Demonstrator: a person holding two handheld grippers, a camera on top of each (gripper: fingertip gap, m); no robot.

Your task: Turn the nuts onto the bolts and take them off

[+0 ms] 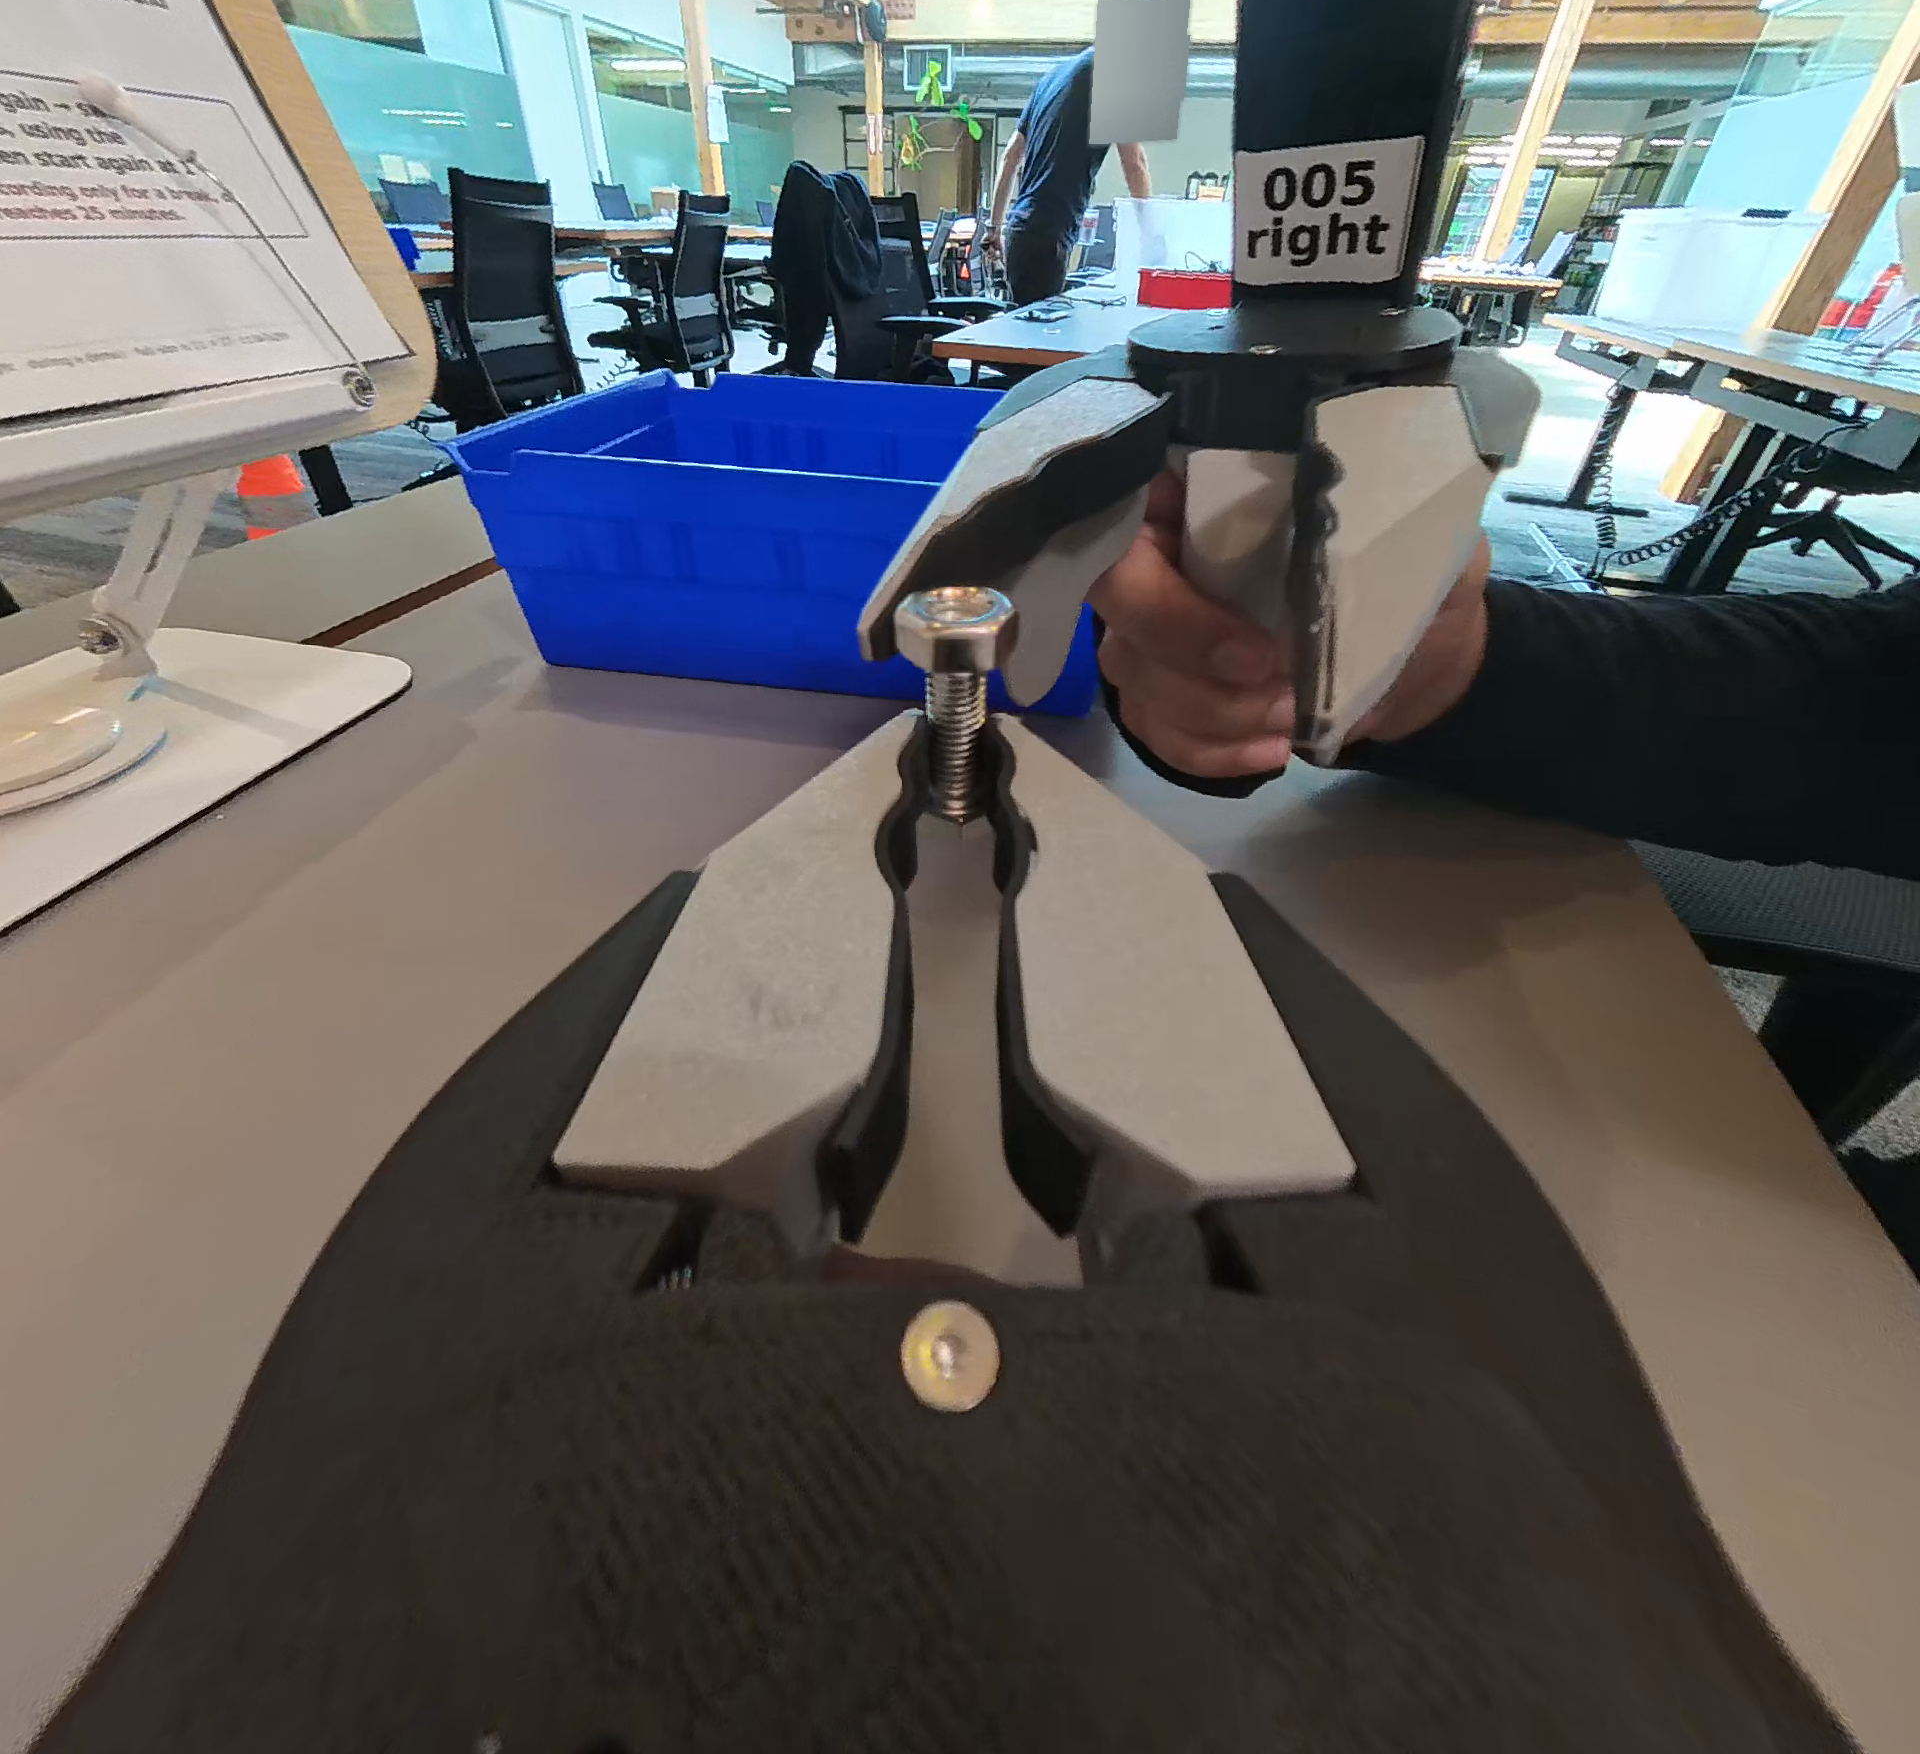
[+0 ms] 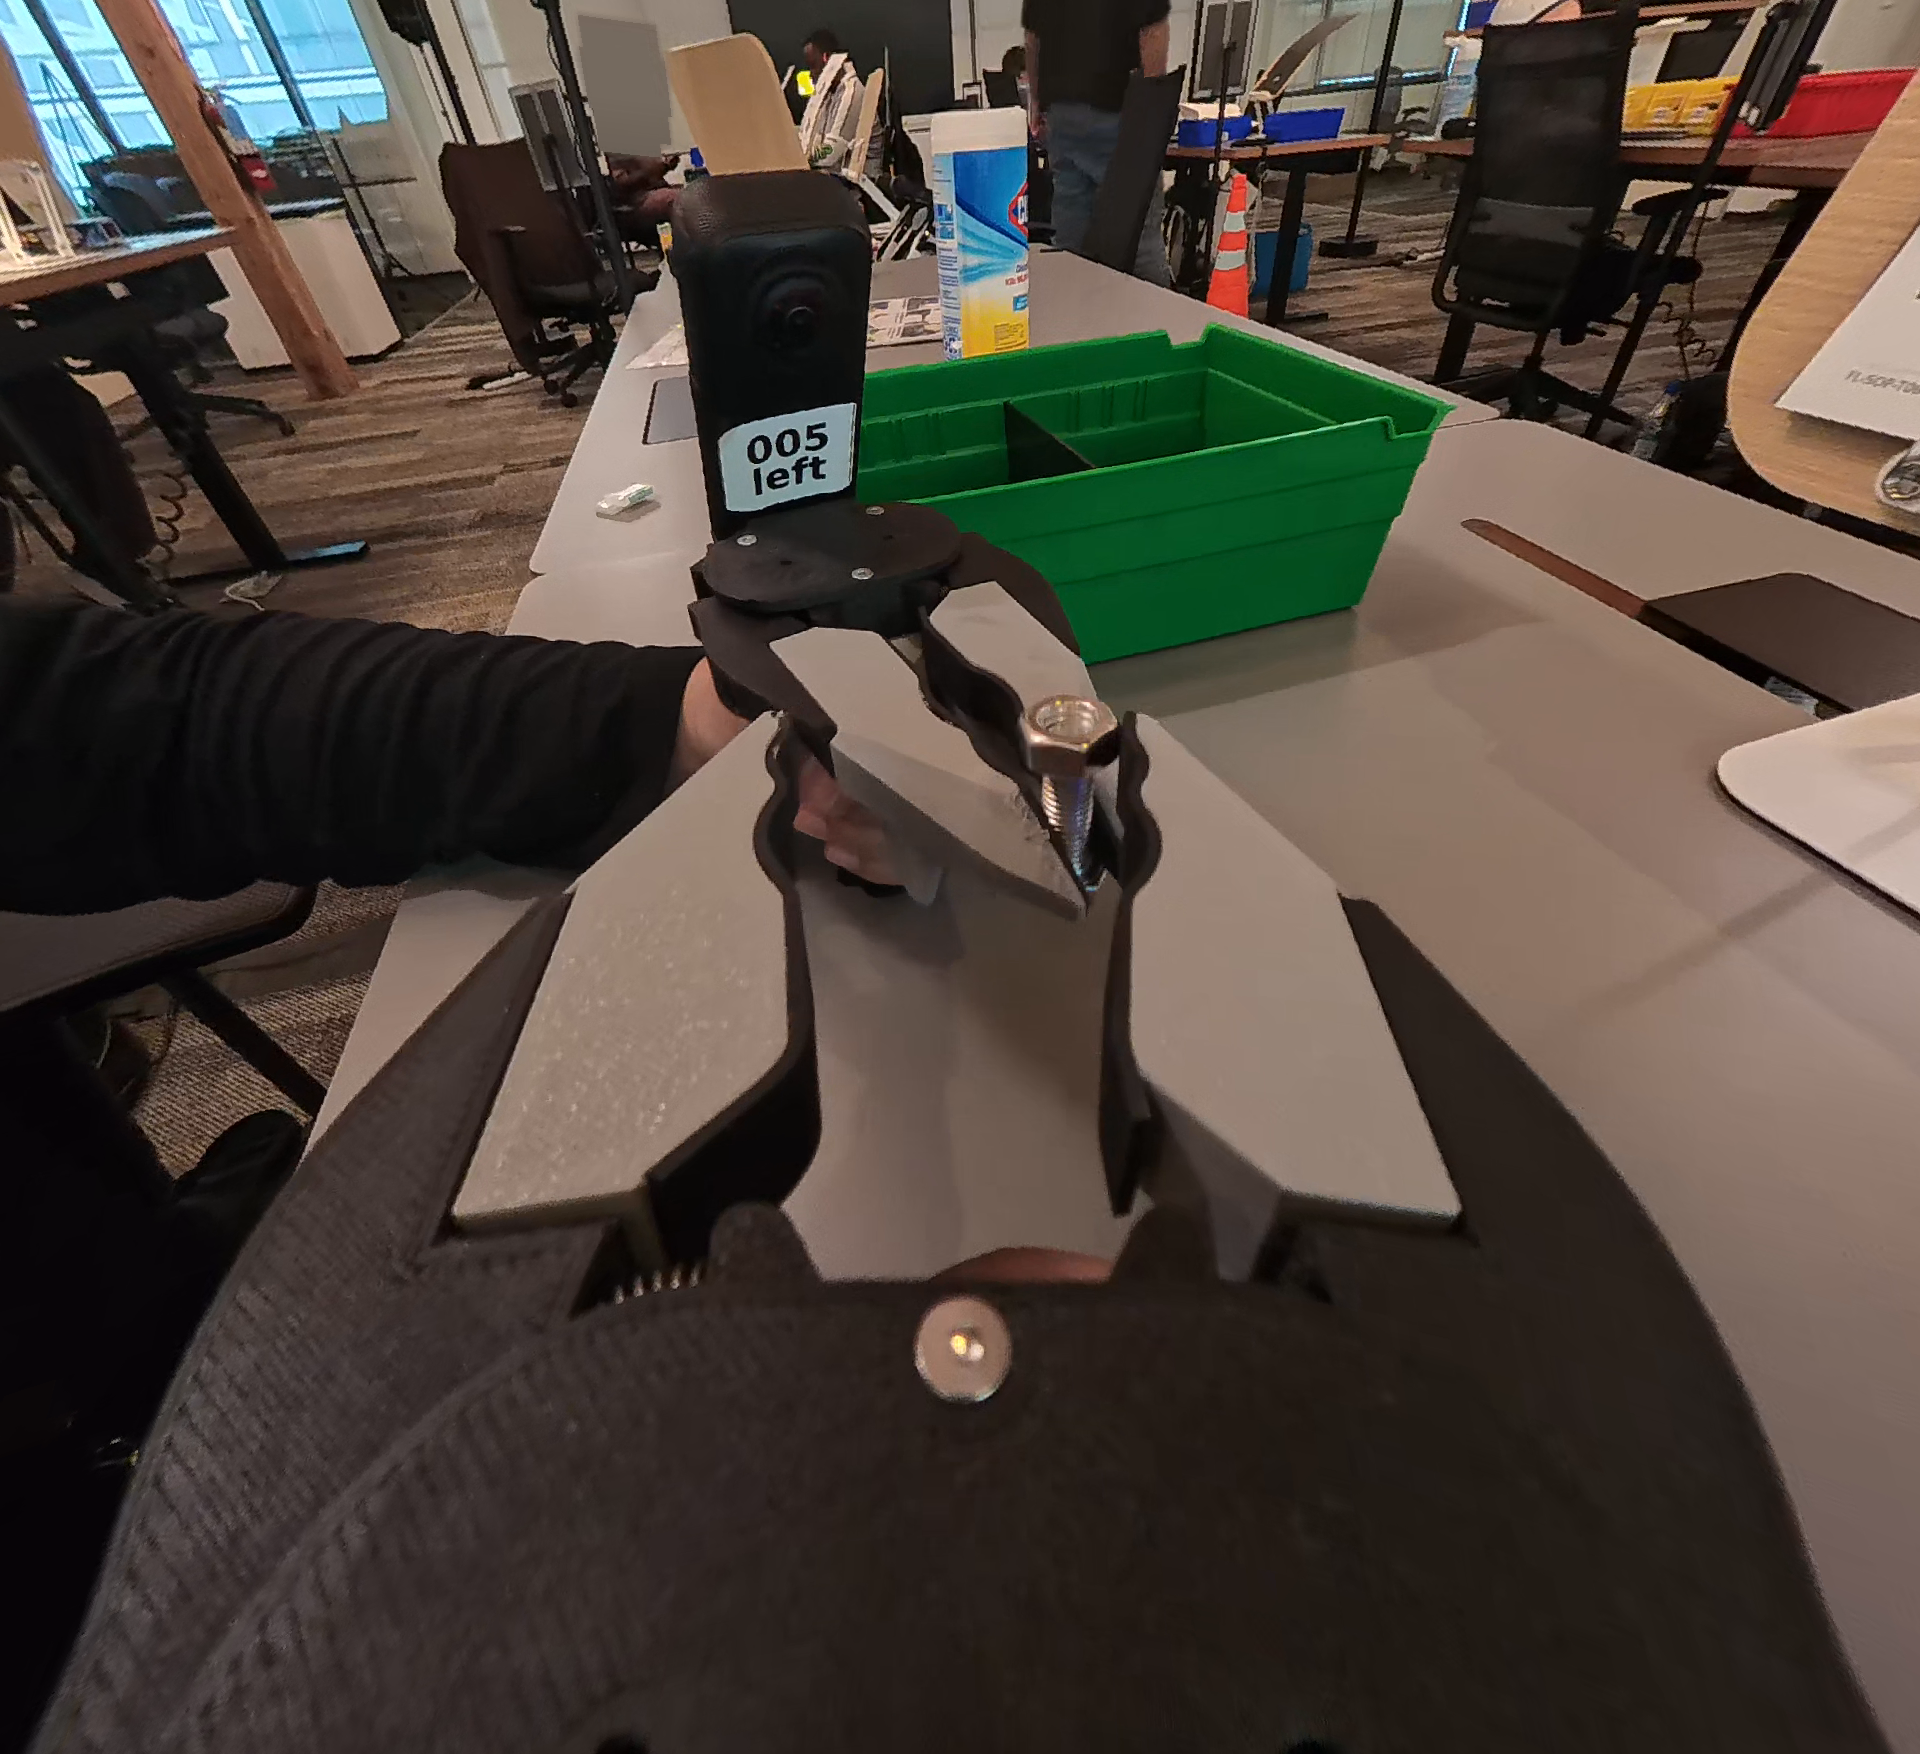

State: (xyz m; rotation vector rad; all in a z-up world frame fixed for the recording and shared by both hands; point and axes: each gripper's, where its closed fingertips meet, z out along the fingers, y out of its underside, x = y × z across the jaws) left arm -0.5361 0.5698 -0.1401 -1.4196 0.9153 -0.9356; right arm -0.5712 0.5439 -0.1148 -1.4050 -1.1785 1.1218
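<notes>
My left gripper point(image 1: 956, 748) is shut on the threaded shank of a steel bolt point(image 1: 953, 759) and holds it upright above the grey table point(image 1: 416, 873). A hex nut point(image 1: 953, 626) sits on the bolt's top end. My right gripper point(image 2: 956, 743) is open, its fingers on either side of the nut point(image 2: 1072, 734). The nut lies close against the right finger point(image 2: 1195, 925), with a wide gap to the left finger point(image 2: 665, 977). The left gripper point(image 2: 1081, 889) shows in the right wrist view, and the right gripper point(image 1: 956, 655) in the left wrist view.
A blue bin point(image 1: 727, 551) stands behind the bolt in the left wrist view. A green divided bin point(image 2: 1195, 520) and a wipes canister point(image 2: 979, 229) stand farther back. A document stand point(image 1: 156, 270) is at the left. A person stands in the background. My right fingertips sit around 4 cm from my left ones.
</notes>
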